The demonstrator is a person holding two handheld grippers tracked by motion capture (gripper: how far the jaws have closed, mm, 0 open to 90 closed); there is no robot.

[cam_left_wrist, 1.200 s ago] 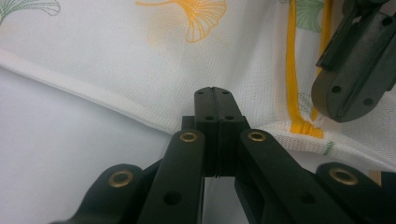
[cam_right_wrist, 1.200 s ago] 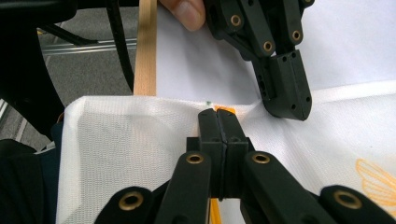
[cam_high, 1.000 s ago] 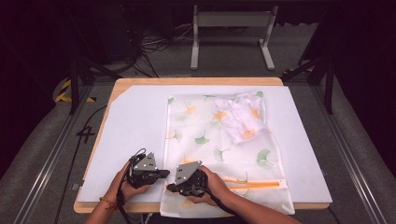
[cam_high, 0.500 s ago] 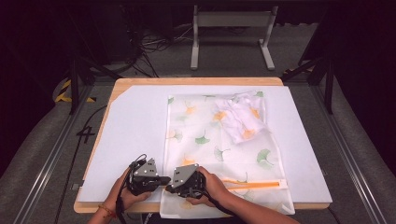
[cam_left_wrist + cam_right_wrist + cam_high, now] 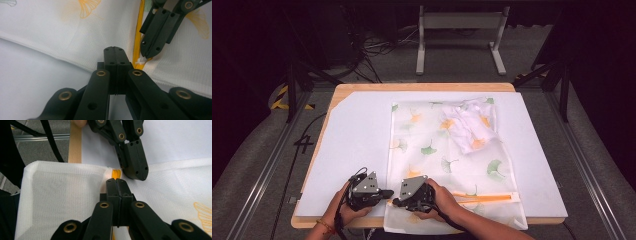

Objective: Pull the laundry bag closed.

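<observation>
A white mesh bag [image 5: 432,165] printed with green and orange leaves lies flat on the white mat, and a white garment [image 5: 469,125] shows inside its far right part. An orange zipper [image 5: 484,197] runs along its near edge. Both grippers meet at the zipper's left end, by the bag's near left corner. My left gripper [image 5: 388,192] [image 5: 115,50] is shut, its tips lying over the bag's hem [image 5: 75,58]. My right gripper [image 5: 396,201] [image 5: 116,181] is shut at the orange zipper end [image 5: 115,173], and the small white zipper pull [image 5: 140,60] sticks out at its tip.
The white mat [image 5: 352,135] covers a wooden table [image 5: 422,86], whose near edge lies just under my hands. The bag's near end hangs slightly over that edge. A metal frame [image 5: 459,35] and cables stand on the dark floor behind.
My left gripper has moved right to the bag's near left corner. The right gripper has shifted a little toward it, so the two tips now nearly touch.
</observation>
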